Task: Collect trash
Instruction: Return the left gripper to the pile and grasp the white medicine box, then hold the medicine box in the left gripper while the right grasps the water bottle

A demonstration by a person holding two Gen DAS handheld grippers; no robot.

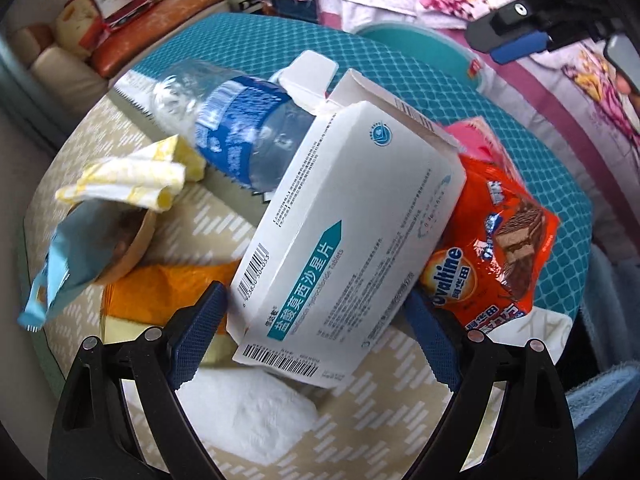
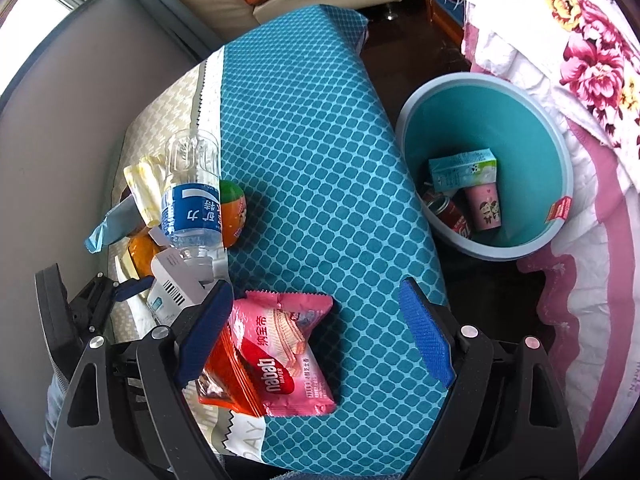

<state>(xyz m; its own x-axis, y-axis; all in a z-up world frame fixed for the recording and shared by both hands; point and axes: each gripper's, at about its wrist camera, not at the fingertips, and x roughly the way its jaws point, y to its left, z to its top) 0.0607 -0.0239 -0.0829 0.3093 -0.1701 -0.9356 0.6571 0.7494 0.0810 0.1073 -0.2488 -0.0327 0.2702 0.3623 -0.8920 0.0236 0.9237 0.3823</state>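
Note:
My left gripper (image 1: 316, 330) is shut on a white medicine box (image 1: 344, 236) with an open end flap, held above the table. An empty water bottle (image 1: 236, 128) and an orange Ovaltine wrapper (image 1: 496, 248) lie behind the box. My right gripper (image 2: 316, 332) is open and empty over a pink wafer wrapper (image 2: 288, 352) that lies on the orange wrapper (image 2: 228, 376). The teal bin (image 2: 560, 128) stands on the floor to the right and holds a carton, a can and a pink cup. The left gripper and the box (image 2: 172, 292) show at the left of the right wrist view.
A teal patterned cloth (image 2: 312, 140) covers the table. A paper cup with a blue wrapper (image 1: 80, 248), a yellow napkin (image 1: 132, 176), an orange wrapper (image 1: 168, 284) and a white tissue (image 1: 248, 412) lie on the left. An orange-green ball (image 2: 234, 212) sits by the bottle. A floral bedspread (image 2: 592, 60) is on the right.

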